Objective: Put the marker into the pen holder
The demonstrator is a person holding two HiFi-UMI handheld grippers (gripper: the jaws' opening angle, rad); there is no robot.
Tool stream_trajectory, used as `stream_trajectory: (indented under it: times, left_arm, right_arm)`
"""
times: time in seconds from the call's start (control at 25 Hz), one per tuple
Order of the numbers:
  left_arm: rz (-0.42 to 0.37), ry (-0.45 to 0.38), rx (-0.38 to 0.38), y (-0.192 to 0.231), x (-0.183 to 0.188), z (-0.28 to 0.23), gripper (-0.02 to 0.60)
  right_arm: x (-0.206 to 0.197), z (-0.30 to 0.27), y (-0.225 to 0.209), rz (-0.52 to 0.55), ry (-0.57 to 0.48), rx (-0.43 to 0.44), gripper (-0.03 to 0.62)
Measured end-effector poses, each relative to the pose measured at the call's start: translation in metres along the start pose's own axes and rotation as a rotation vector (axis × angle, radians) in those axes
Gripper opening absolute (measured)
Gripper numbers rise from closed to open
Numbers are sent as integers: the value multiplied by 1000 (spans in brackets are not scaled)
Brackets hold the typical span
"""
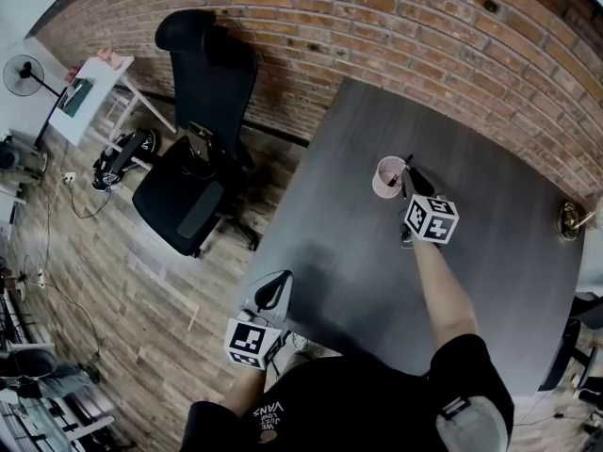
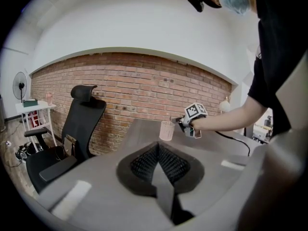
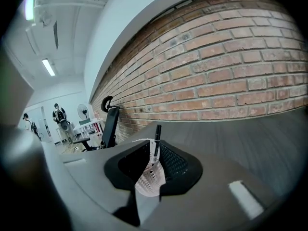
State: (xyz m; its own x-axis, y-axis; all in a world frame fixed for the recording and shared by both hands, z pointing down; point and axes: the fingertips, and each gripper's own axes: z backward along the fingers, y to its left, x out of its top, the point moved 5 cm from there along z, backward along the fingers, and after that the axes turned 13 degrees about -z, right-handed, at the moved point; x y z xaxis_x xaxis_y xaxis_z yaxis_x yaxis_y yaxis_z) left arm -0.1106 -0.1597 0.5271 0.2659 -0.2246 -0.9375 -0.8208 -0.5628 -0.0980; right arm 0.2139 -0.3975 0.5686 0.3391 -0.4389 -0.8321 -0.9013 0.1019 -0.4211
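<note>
The marker (image 3: 156, 137) is a slim black stick with a cap-like top. It stands almost upright between the jaws of the right gripper (image 3: 155, 154), which are narrowed onto it and pinch it low on its barrel, so the upper part stands free above the pads. The pen holder (image 3: 147, 178), a pale pink mesh cup with an open round mouth, shows through the gap just below and at about seven o'clock of the marker. From the head camera the marker sits at the cup's three o'clock rim. I cannot tell whether its lower end is already inside the mouth or just outside the wall. In my judgement the step in hand is the drop-in. To do it well, bring the lower tip clearly over the opening, keep the barrel near vertical, lower it until the tip is past the rim, and only then ease the jaws apart. The light cup could tip if it is nudged sideways. The holder stands on the dark grey table (image 1: 330, 262), toward its far side at about one o'clock from the person. The left gripper (image 2: 158, 161) is well apart at the table's near edge, around seven o'clock from the cup, with its jaws pressed together on nothing. A black office chair (image 1: 193, 191) stands off the table at its nine o'clock, before the brick wall (image 1: 377, 26).
</note>
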Motion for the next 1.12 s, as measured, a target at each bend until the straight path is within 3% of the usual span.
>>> stream_trajectory:
  times: [0.64,0.8,1.12]
  left_arm:
    - [6,-53,-11,-2,8,3,52]
    - [3,-77,-21,-3,13,7,52]
    - [7,-114,-53,-5,15,16,52]
  right_arm:
    - [12,39,21,-13,-37,34,40]
    - [11,57,29,-15,-50,31,2]
    - [5,105,53,-12,-98,59,2]
